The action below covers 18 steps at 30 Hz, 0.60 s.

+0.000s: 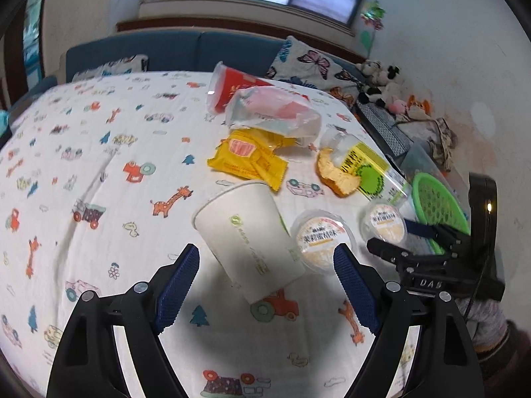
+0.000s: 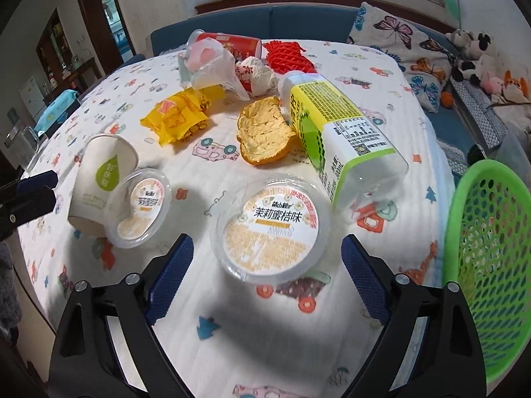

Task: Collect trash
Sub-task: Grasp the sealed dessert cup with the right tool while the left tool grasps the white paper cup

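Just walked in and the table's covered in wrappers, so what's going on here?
A person with a gripper in each hand is collecting trash off a table with a cartoon-print cloth. The left gripper is open, lined up on a tipped-over white paper cup. The right gripper is open around a round jelly cup, not gripping it. Nothing is held yet. A second jelly cup, orange peel, a bottle and yellow wrappers still lie about; a green basket waits at the table's edge.
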### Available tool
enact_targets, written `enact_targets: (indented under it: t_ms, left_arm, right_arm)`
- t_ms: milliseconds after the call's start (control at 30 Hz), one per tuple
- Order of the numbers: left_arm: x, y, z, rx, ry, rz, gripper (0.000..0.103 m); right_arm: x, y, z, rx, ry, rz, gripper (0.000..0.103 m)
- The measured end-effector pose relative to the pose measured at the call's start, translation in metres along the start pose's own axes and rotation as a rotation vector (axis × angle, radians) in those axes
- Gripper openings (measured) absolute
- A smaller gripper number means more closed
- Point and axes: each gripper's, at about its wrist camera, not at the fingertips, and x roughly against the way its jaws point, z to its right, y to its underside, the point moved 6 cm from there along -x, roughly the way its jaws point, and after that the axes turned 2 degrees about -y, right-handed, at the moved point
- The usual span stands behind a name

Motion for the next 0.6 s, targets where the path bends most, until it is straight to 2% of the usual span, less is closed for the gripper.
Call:
enact_targets:
  t_ms: [133, 300, 600]
  left_arm:
    - [-0.010, -0.006, -0.009, 0.066, 0.002, -0.022, 0.080]
    - [-0.028, -0.013, -0.018, 0.138, -0.020, -0.049, 0.080]
    - [-0.050, -0.019, -0.026, 0.198, -0.046, -0.078, 0.080]
  right_arm:
    - [-0.005, -0.001, 0.001, -0.003, 0.000, -0.001, 0.082]
    - [-0.009, -0.001, 0.001, -0.015, -0.012, -0.009, 0.064]
    - [0.002, 0.000, 0.001, -0.022, -0.025, 0.015, 0.064]
